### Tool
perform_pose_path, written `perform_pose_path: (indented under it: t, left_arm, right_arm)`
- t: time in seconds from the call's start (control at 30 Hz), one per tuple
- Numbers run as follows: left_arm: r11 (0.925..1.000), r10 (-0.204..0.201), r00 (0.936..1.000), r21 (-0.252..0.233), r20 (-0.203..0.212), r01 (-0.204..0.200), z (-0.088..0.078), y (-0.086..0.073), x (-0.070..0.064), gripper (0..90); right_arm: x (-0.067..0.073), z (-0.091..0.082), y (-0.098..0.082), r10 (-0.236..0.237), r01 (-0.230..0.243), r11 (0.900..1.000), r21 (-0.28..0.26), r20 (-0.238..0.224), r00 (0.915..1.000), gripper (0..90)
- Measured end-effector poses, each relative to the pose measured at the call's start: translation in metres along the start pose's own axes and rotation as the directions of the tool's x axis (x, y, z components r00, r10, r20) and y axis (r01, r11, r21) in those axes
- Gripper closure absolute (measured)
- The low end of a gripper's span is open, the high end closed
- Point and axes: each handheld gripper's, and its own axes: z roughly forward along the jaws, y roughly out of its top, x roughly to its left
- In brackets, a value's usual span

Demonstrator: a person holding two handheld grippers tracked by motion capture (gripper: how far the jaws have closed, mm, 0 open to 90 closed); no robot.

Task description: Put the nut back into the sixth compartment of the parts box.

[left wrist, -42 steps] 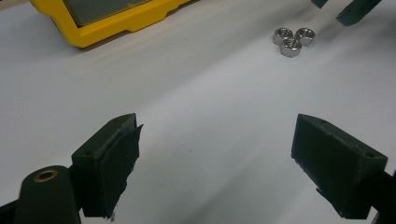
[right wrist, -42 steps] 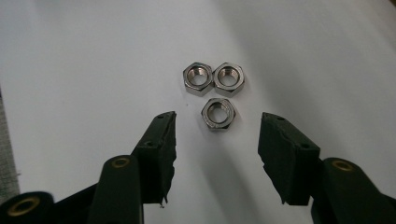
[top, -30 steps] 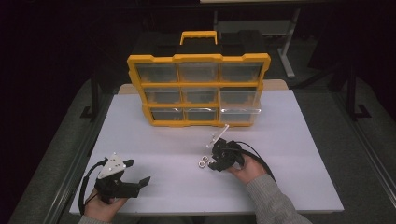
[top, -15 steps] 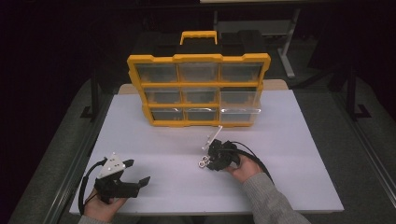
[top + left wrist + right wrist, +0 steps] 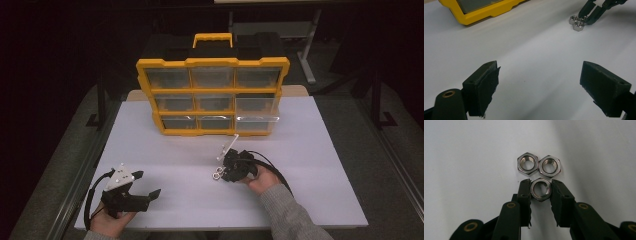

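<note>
The right tongs [image 5: 540,191] have just been closing and now pinch one nut [image 5: 540,189], probably touching its two neighbours. The left tongs [image 5: 540,82] stay spread above the white counter [image 5: 529,57].

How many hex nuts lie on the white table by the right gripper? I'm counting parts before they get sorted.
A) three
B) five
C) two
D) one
A: the right gripper view shows three hex nuts, two lying side by side and one between the right gripper jaws.
</note>
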Motion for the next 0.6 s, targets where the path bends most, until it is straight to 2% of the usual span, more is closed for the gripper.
perform_pose_path:
  t: [0.07, 0.23, 0.4, 0.6]
  left_arm:
    - [0.9999, 0.015, 0.9999, 0.006, 0.0, -0.015, 0.0, 0.001, 0.0, 14.7]
    - [0.9998, 0.013, 0.9999, 0.013, 0.002, -0.013, 0.0, 0.001, 0.0, 14.8]
    - [1.0, 0.004, 1.0, 0.0, -0.004, -0.004, 0.0, 0.0, 0.0, 14.7]
    - [1.0, 0.003, 1.0, 0.004, -0.002, -0.003, 0.0, 0.0, 0.0, 14.7]
  right_arm:
    - [-0.002, 0.0, 0.0, 0.006, -0.006, 1.0, -0.004, -0.018, 0.9998, 69.1]
    - [0.001, -0.012, 0.003, -0.003, 0.002, 1.0, -0.02, -0.045, 0.999, 69.1]
    - [0.005, -0.033, 0.01, -0.009, 0.005, 0.998, -0.057, -0.072, 0.9973, 69.1]
    - [-0.001, -0.061, 0.016, 0.005, -0.015, 0.995, -0.103, -0.101, 0.9949, 69.1]
